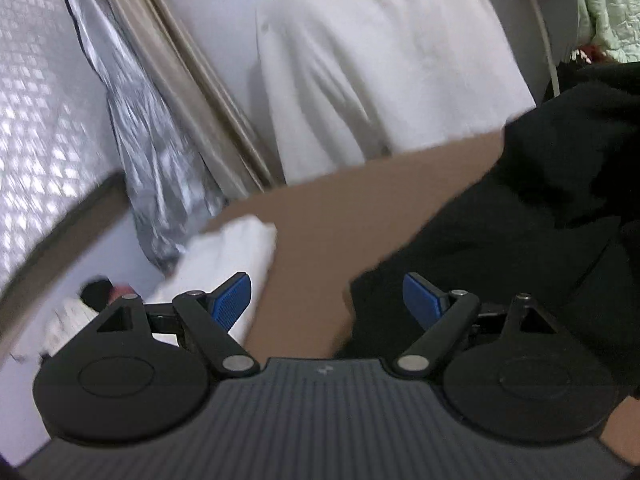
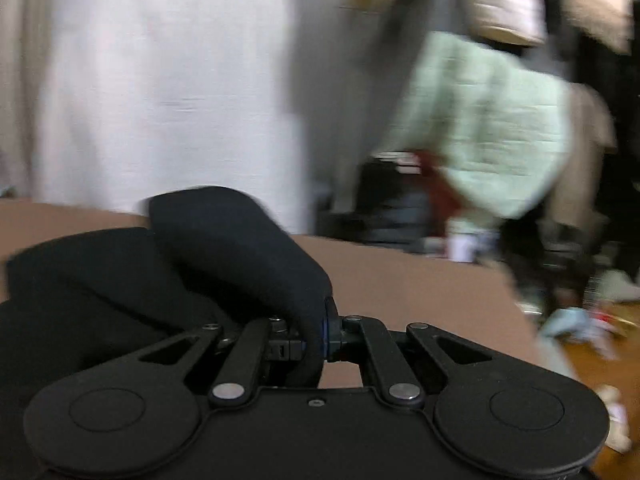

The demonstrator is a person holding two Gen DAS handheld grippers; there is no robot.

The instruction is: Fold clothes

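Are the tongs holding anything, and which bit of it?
The right tongs are shut on a raised fold of the black garment, pinched at its edge. The left tongs are open and hold nothing, above the brown table.

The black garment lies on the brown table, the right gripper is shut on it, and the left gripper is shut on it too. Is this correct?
Not entirely. The left gripper is open and holds nothing, as the left wrist view shows. The rest stands: the black garment lies on the brown table, and the right gripper is shut on it.
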